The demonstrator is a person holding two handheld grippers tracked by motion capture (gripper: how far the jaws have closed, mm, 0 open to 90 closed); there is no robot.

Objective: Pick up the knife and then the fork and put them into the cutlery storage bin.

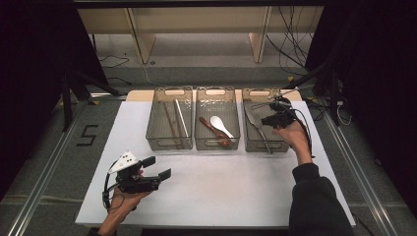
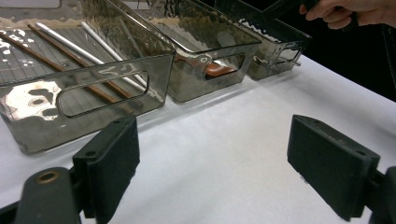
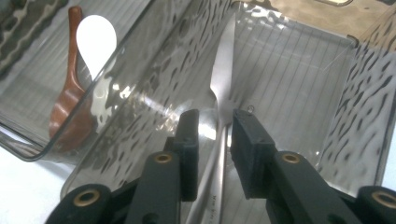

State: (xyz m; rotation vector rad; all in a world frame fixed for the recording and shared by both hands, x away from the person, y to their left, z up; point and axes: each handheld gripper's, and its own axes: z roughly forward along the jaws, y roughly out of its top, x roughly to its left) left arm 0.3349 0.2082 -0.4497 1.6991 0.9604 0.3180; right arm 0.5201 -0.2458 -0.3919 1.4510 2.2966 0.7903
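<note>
Right claw [image 3: 212, 135] slightly parted astride flat silver metal utensil [image 3: 223, 79], apparently untouched, inside smoky clear plastic bin [image 3: 299, 70]; white spoon [image 3: 95, 42] beyond its wall.

The white table [image 1: 211, 196] stood on a grey floor [image 1: 44, 162] marked with a black "5" [image 1: 87, 134]. Pale wooden shelving [image 1: 196, 24] rose beyond it, cables [image 1: 290, 44] trailing beside. Dark curtains, possibly, closed both sides [image 1: 29, 64].

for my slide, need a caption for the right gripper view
Right gripper jaws parted around a metal fork lying in the clear bin.
</note>
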